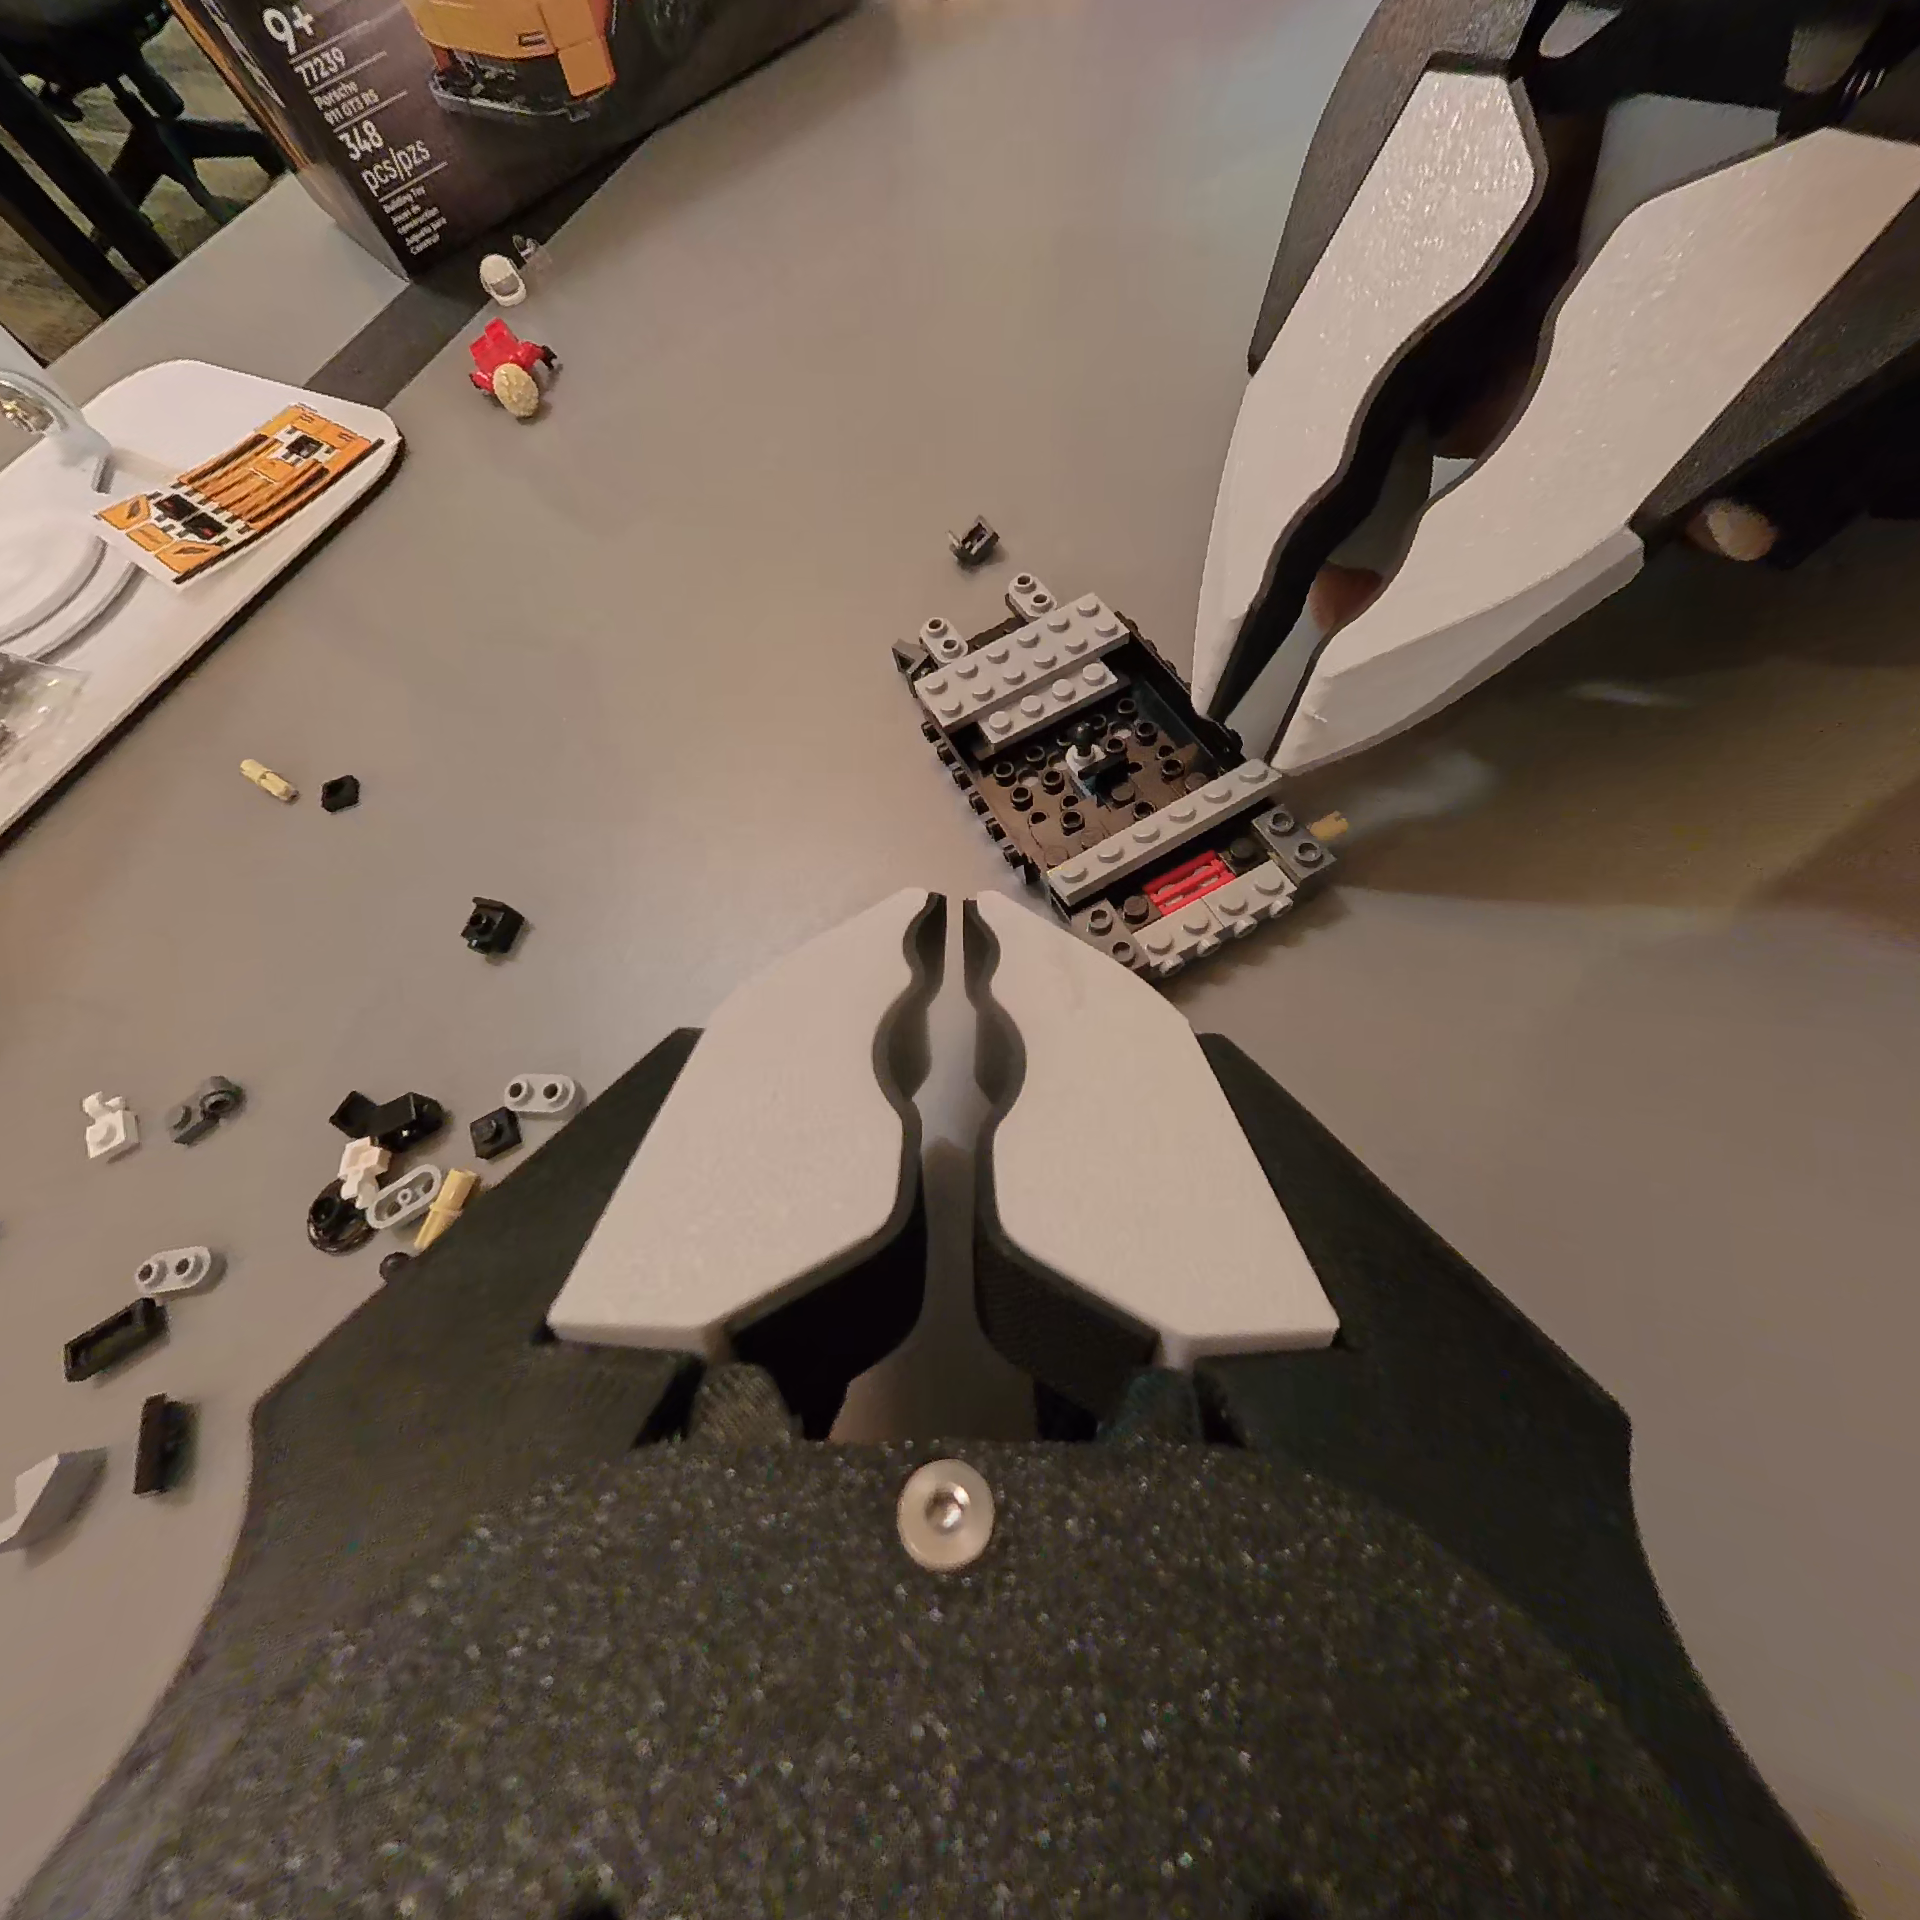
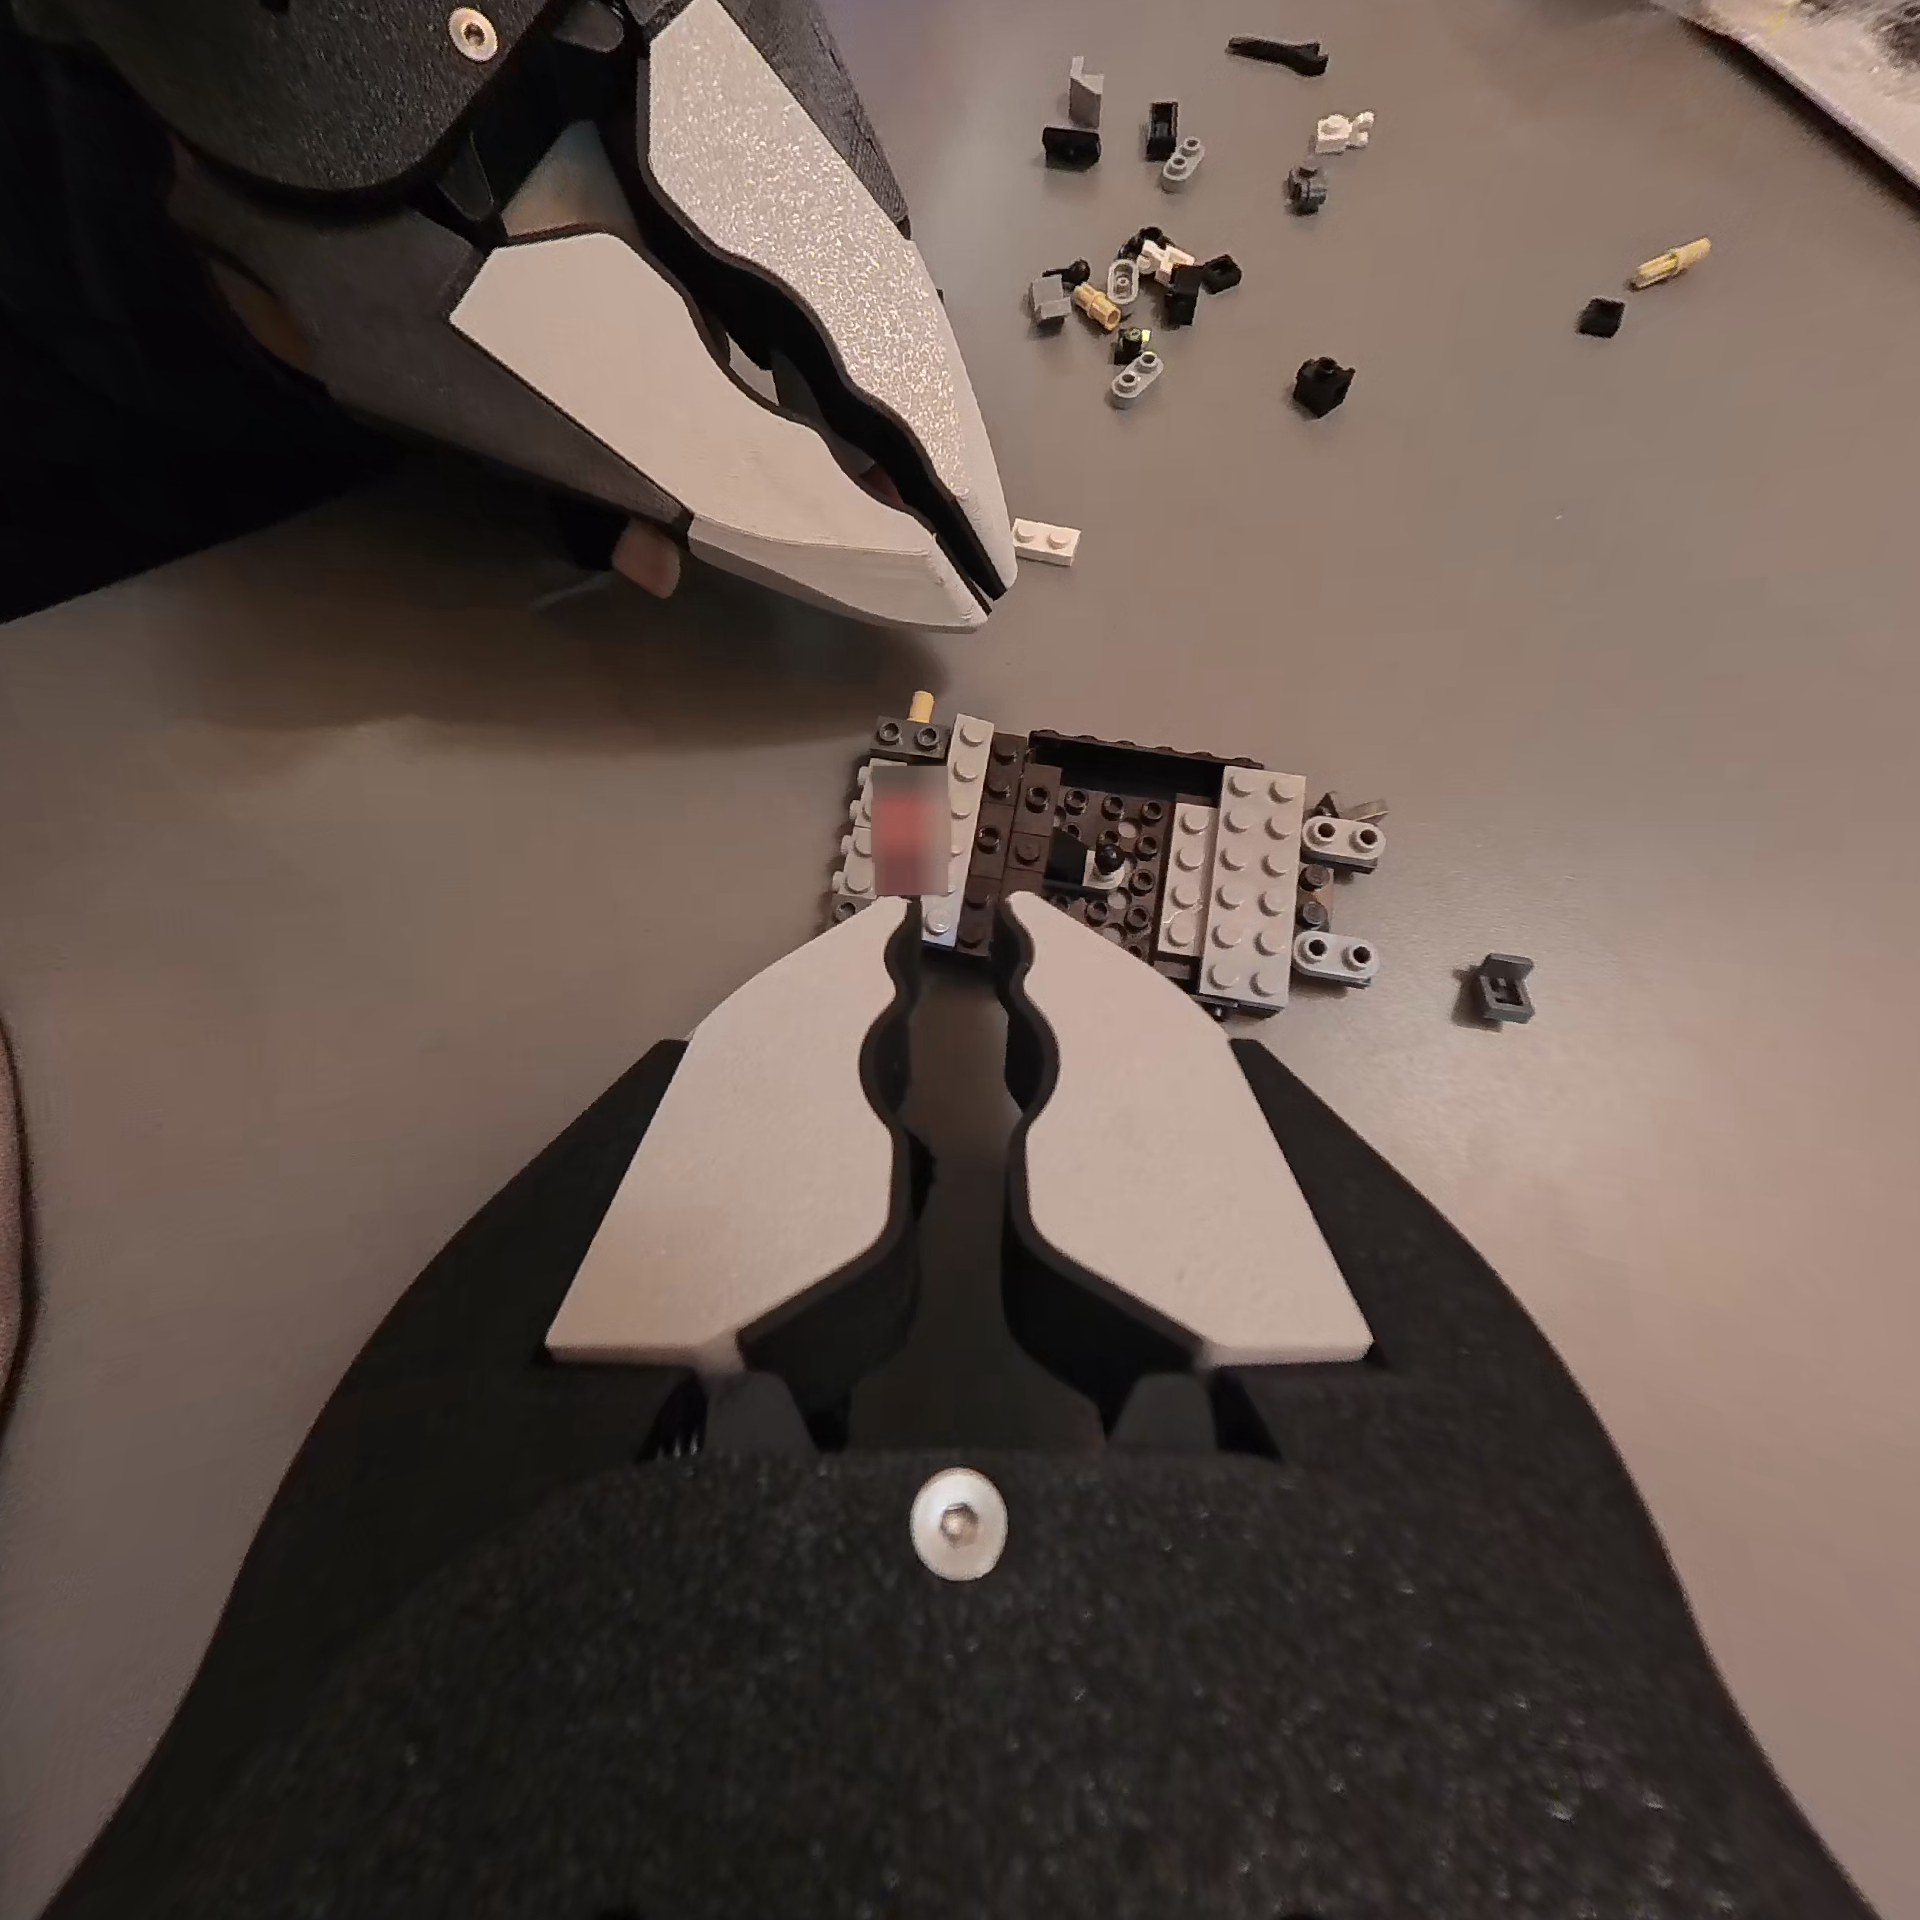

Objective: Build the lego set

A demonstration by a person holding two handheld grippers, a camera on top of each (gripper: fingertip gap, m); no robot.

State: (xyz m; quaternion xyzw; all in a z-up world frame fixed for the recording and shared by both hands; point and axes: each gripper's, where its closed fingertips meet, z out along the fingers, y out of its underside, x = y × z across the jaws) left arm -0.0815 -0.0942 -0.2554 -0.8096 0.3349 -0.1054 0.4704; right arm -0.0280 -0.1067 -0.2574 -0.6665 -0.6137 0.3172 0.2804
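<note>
We see a half-built Lego car chassis (image 1: 1117, 790) lying flat on the grey table (image 1: 790, 436), black in the middle with light grey studded plates across both ends and a small red grille piece near one end. In the left wrist view our left gripper (image 1: 956, 906) hovers just short of the chassis, its tips at the model's near-left corner; the two grey fingers are drawn almost together with only a thin slit between them, and nothing sits in that slit. Our right gripper (image 1: 1242, 743) comes in from the far right, tips down at the right edge of the chassis, beside the long grey plate. In the right wrist view the same right gripper (image 2: 961, 914) has its fingers a narrow way apart, straddling the near edge of the chassis (image 2: 1122, 862); we cannot tell whether they press on the bricks or merely sit around them. There the left gripper (image 2: 982, 603) reaches in from the far left, nearly closed, its tips above the table just beyond the model and beside a small white two-stud plate (image 2: 1047, 541). Loose small pieces (image 1: 395, 1153) in black, grey, white and tan are scattered to the left of the left gripper, well apart from the chassis. Farther left lie a sticker sheet (image 1: 234, 488) on a white tray and, at the far edge, the set's box (image 1: 457, 114).
</note>
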